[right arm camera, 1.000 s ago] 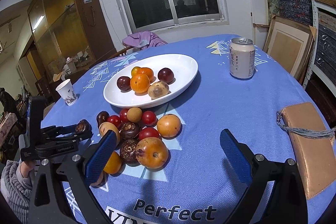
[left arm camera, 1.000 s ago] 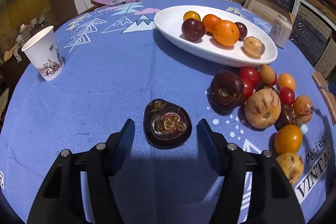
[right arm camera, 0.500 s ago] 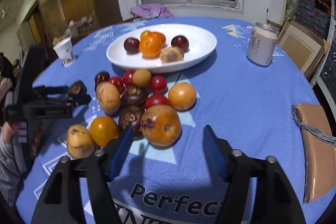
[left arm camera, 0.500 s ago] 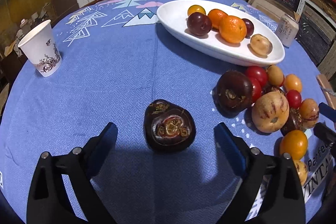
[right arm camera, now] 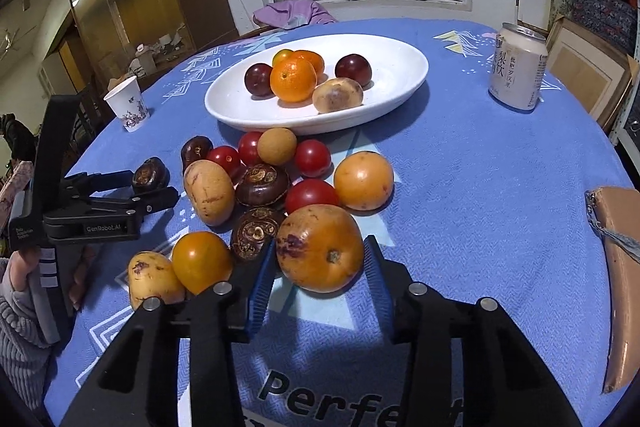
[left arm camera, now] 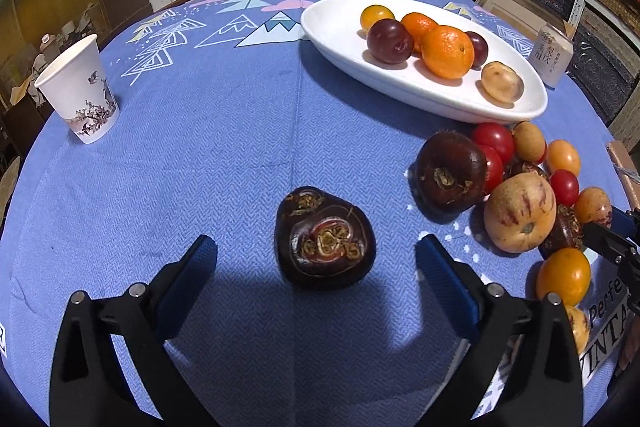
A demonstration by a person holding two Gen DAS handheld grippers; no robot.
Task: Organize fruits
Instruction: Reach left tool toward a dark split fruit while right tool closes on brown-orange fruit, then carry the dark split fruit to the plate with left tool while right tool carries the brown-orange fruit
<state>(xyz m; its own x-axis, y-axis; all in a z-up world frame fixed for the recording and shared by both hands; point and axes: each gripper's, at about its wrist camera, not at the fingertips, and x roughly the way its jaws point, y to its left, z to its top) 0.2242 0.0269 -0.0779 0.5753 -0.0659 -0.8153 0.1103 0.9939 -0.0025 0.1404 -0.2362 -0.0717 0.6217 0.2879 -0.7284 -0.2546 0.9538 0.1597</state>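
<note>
My right gripper (right arm camera: pixel 320 261) is closing its blue-padded jaws around a large orange-brown round fruit with dark blemishes (right arm camera: pixel 320 247); the left pad looks to be touching its side, while the right pad sits just beside it, so I cannot call it a firm pinch. That fruit rests on the blue woven tablecloth (right arm camera: pixel 460 179), at the near edge of a loose pile. Touching it on the left is a dark brown water chestnut (right arm camera: pixel 254 233), and next to that a smooth yellow-orange tomato (right arm camera: pixel 202 261) and a small yellowish speckled fruit (right arm camera: pixel 154 279).

My left gripper (left arm camera: pixel 316 259) is spread wide, its jaws standing well clear on either side of a dark brown, flat-topped water chestnut (left arm camera: pixel 324 239) that lies alone on the cloth between them, untouched. To its right sits another dark chestnut (left arm camera: pixel 450 171), then the pile of red cherry tomatoes (left arm camera: pixel 494 141) and a pale yellow striped melon-like fruit (left arm camera: pixel 520 217).

Farther out, the white oval ceramic dish (right arm camera: pixel 392 67) holds a bright orange (right arm camera: pixel 293 79), two dark plums and a tan spotted fruit. A white paper cup with a floral print (left arm camera: pixel 78 89) stands well apart at the left, and a pale drink can (right arm camera: pixel 518 67) at the right.
</note>
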